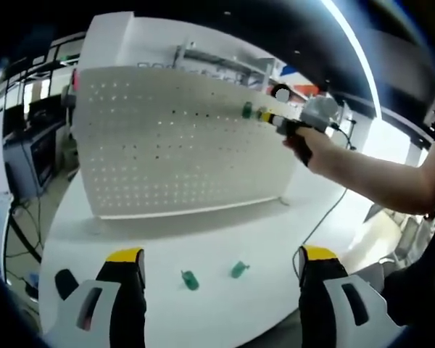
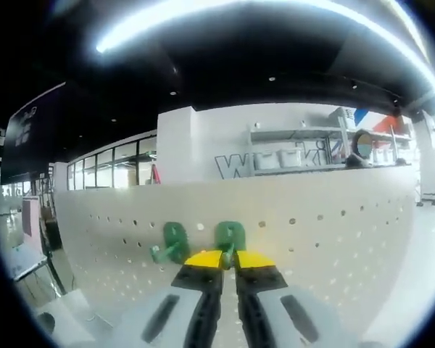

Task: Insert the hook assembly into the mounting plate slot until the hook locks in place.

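Note:
A white pegboard stands upright on the white table. In the right gripper view, my right gripper is shut on a green hook pressed against the pegboard. A second green hook sits in the board just to its left. In the left gripper view, the right gripper, held by a hand, reaches the board's upper right, with green showing at its tip. Two loose green hooks lie on the table between the wide-open jaws of my left gripper.
The person's forearm crosses the right side above the table. A cable trails over the table's right part. Desks and equipment stand left of the table. Shelves line the wall behind the board.

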Available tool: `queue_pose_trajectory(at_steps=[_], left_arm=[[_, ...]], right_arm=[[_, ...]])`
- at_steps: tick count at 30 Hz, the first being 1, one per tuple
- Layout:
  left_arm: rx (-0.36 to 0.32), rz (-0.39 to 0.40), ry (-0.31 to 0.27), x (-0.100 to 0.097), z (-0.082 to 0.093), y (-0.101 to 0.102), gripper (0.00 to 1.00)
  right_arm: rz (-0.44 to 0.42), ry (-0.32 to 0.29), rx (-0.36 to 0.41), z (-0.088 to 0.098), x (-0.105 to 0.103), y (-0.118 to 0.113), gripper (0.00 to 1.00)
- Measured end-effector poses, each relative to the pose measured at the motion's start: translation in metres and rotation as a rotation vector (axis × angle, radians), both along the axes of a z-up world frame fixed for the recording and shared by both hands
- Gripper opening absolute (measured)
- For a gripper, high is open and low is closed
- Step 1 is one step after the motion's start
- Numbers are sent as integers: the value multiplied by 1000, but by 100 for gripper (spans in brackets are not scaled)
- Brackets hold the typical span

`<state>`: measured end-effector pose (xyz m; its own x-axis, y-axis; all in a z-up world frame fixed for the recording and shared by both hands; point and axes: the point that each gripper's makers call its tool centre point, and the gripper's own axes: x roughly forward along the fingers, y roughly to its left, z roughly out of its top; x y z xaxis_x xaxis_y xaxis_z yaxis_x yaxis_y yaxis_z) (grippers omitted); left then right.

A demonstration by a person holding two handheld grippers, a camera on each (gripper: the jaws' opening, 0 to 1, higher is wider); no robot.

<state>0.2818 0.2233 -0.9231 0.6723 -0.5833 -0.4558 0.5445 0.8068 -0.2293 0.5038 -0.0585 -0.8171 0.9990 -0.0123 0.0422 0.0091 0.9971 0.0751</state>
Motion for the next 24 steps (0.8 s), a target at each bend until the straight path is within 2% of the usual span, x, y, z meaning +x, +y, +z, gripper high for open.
queue_pose_trajectory(at_steps=[7,9,13,18,21,24], left_arm=[[7,-12,19,-3,-3,-3,92],[10,-14,21,-4,-3,-3,92],[15,-20,27,-5,-4,-4,93],[25,-32,35,-9,-6,-6,93],[43,-29,33,-10,-7,-5,92],[43,-27,31,-11,-7,-4,93]], right_arm=[[9,-2,-1,6,-4,1,14],[38,-31,49,16,-6,6,18],[55,-56,1,33,-12,9,20],[61,-67,-6,43,-22,6,22],[83,-86,37,53,-36,5,23],[88,-103,46,63,-46,2,24]])
